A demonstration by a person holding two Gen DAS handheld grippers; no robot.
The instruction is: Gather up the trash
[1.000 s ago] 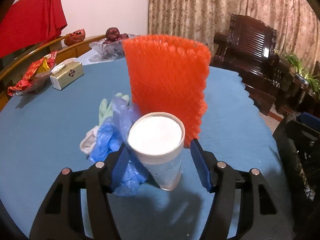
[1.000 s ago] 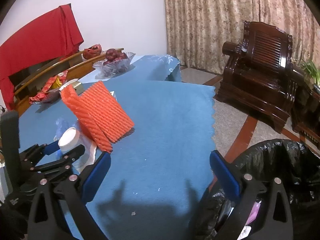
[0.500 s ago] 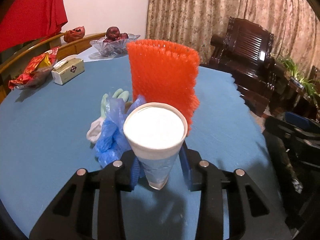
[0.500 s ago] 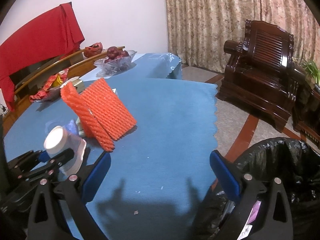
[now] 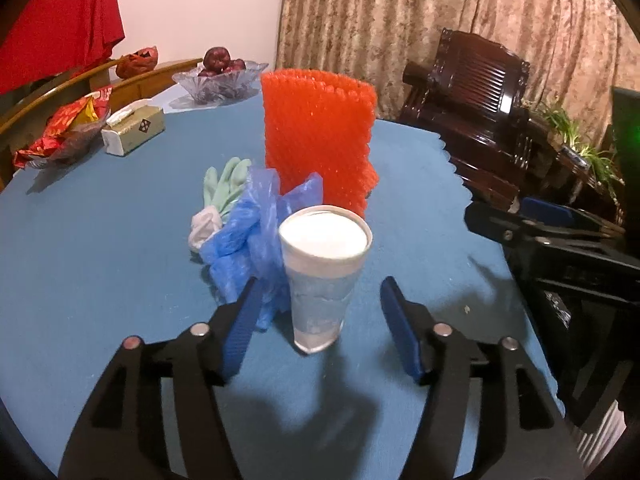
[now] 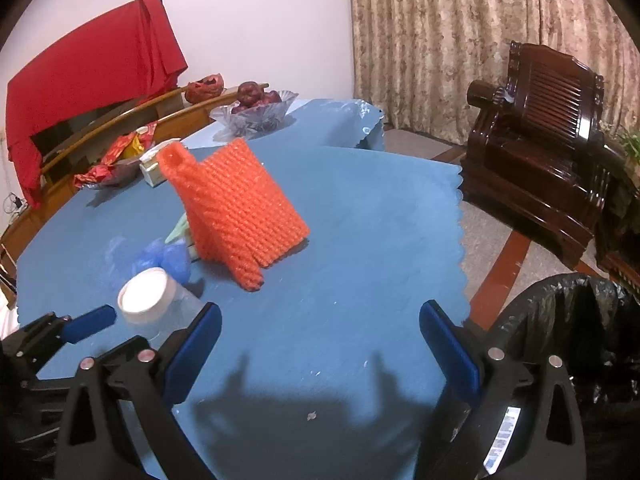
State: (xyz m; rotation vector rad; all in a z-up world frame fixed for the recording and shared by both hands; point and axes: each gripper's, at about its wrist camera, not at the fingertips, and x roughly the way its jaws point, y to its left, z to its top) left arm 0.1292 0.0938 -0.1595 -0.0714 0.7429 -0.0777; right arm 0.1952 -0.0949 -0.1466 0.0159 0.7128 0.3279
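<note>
Cup [image 5: 324, 272] stood on the table [image 5: 100, 240] between the left gripper's [image 5: 320, 320] wide-apart fingers; right gripper [image 6: 320, 344] gaped too.

Left gripper [image 5: 320, 328] was clamped on the cup [image 5: 323, 272] 0.5 s ago; its blue pads now stand apart. Cup's upright on the table, untouched.

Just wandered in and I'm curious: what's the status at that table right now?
Left tool open, straddling the paper cup, no grip. Right tool open, empty, beside the bin bag. Blue plastic bag crowds the cup's left.
</note>
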